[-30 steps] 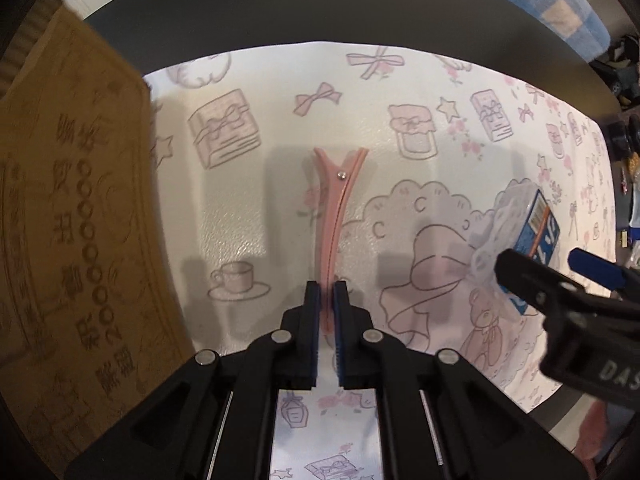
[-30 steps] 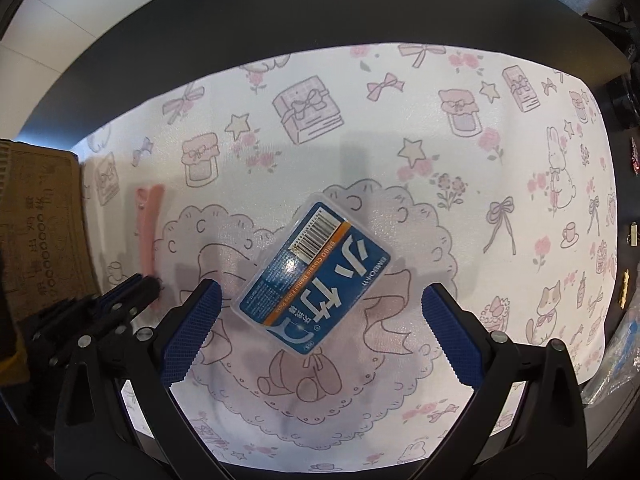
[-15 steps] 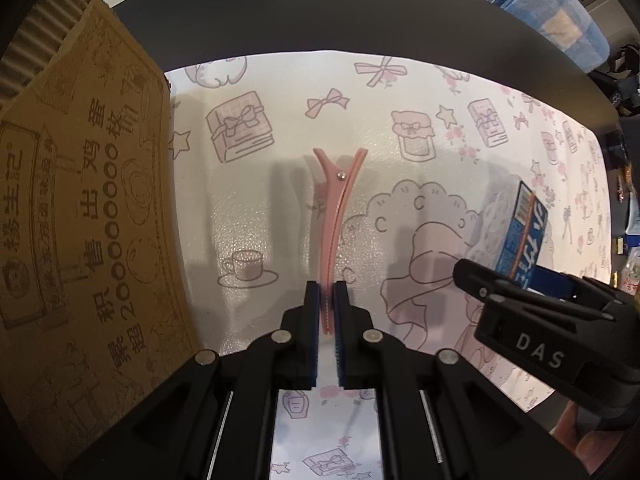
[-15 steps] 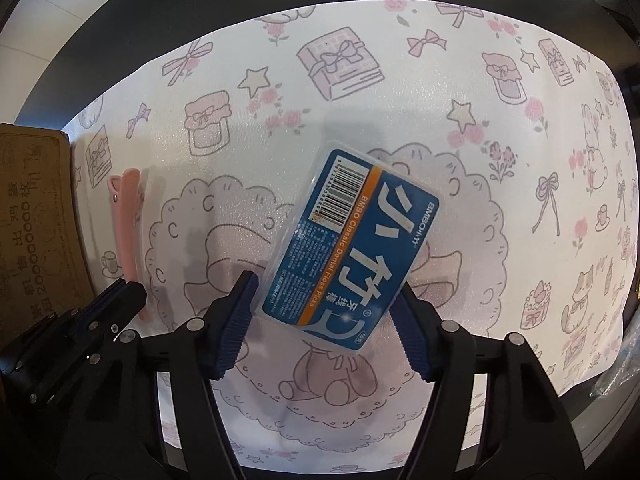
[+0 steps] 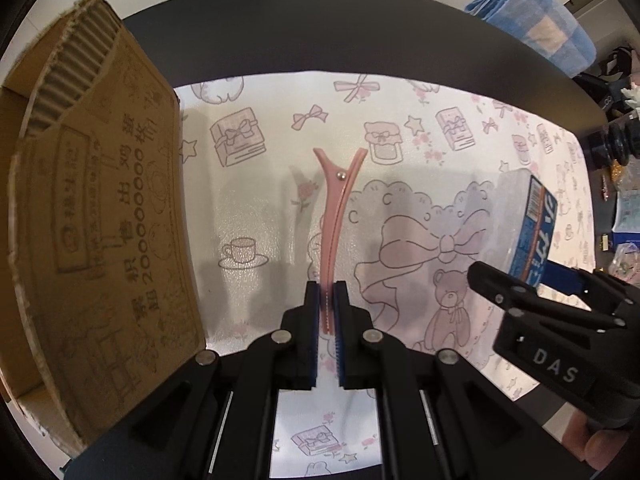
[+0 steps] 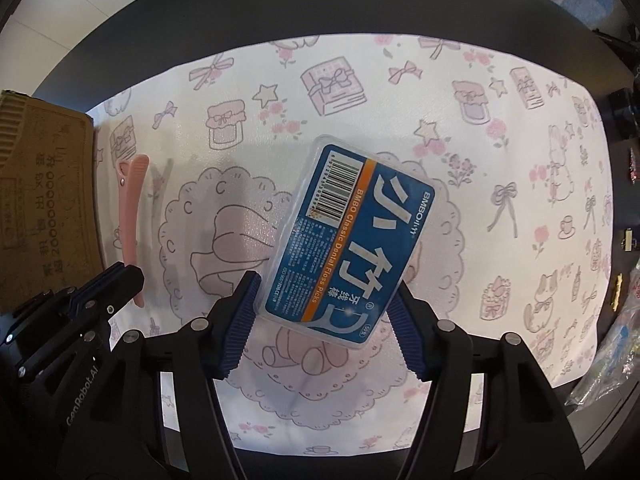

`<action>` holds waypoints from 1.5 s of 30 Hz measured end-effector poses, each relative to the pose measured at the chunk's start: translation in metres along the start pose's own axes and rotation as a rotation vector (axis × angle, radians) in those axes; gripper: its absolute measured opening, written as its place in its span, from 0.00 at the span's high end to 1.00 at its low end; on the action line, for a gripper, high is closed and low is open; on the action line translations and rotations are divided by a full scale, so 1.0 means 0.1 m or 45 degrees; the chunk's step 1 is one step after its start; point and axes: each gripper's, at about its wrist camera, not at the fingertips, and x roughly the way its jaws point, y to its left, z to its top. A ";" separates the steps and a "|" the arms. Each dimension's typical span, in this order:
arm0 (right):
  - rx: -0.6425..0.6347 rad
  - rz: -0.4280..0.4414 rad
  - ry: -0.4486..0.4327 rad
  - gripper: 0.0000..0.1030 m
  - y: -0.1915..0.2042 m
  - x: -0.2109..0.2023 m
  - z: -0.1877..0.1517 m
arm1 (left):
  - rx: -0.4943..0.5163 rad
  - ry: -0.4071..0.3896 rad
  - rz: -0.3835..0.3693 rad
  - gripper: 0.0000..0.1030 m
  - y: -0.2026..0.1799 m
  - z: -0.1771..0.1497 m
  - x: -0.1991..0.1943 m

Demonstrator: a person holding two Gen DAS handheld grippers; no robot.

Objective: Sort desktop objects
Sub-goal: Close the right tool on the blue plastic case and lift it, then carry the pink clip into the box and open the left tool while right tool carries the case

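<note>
A pink hair clip [image 5: 336, 208] hangs by its narrow end in my left gripper [image 5: 327, 286], which is shut on it and points down over the patterned mat [image 5: 248, 184]. The clip's forked end is lowest, clear of the mat. In the right wrist view the clip [image 6: 132, 216] and left gripper [image 6: 124, 276] sit at the left. A clear box of dental floss picks [image 6: 352, 236] with a blue label is clamped across its width by my right gripper [image 6: 324, 292], whose pads press its two long sides. The box [image 5: 524, 216] tilts, lifted a little off the mat.
A brown cardboard box [image 5: 100, 200] with an upright flap stands at the mat's left edge. A folded blue towel [image 5: 532, 12] lies on the dark table behind. Small packets and clutter [image 6: 616, 288] crowd the right edge beyond the mat.
My left gripper has risen with the hair clip, bringing the cardboard box's top edge into view. The right gripper's jaws closed from wide apart onto the floss box and lifted it slightly.
</note>
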 end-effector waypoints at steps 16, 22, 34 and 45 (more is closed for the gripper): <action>-0.014 0.007 -0.136 0.37 -0.25 -0.69 -0.89 | 0.002 -0.101 -0.048 0.94 -0.12 0.43 -0.64; -0.030 0.004 -0.182 0.37 -0.19 -1.13 -1.19 | -0.023 -0.123 -0.031 0.94 -0.11 0.15 -1.12; -0.067 0.013 -0.198 0.37 -0.03 -1.62 -1.76 | -0.119 -0.167 0.018 0.94 0.30 -0.23 -1.65; -0.113 0.022 -0.221 0.37 0.22 -1.78 -1.96 | -0.207 -0.196 0.025 0.94 0.68 -0.42 -1.78</action>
